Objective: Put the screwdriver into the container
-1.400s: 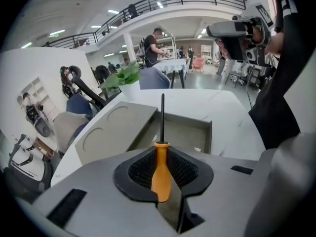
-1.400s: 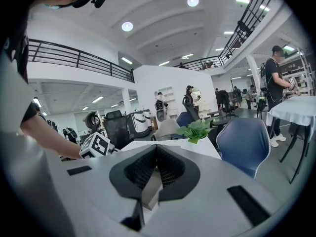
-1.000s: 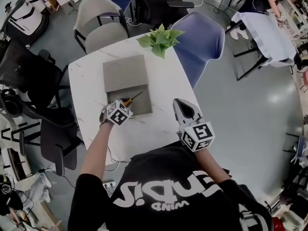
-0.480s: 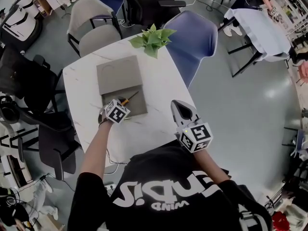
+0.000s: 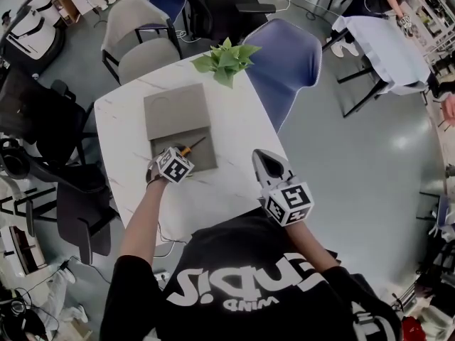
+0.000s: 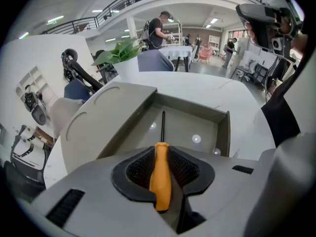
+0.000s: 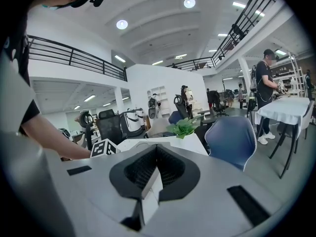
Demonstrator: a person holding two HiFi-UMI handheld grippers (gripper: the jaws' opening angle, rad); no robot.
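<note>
The left gripper (image 6: 162,168) had its fingers (image 6: 139,169) clamped on the screwdriver (image 6: 161,179) by the orange handle, its shaft reaching over the open container (image 6: 223,132) on the desk (image 5: 238,130). The right gripper (image 7: 154,174) was closed, empty.

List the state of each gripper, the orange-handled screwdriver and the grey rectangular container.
Grey rectangular container, open, grey lid lying flat beside it.
Orange-handled screwdriver, held, shaft over the container.
Left gripper, shut on the screwdriver.
Right gripper, shut, empty.
</note>
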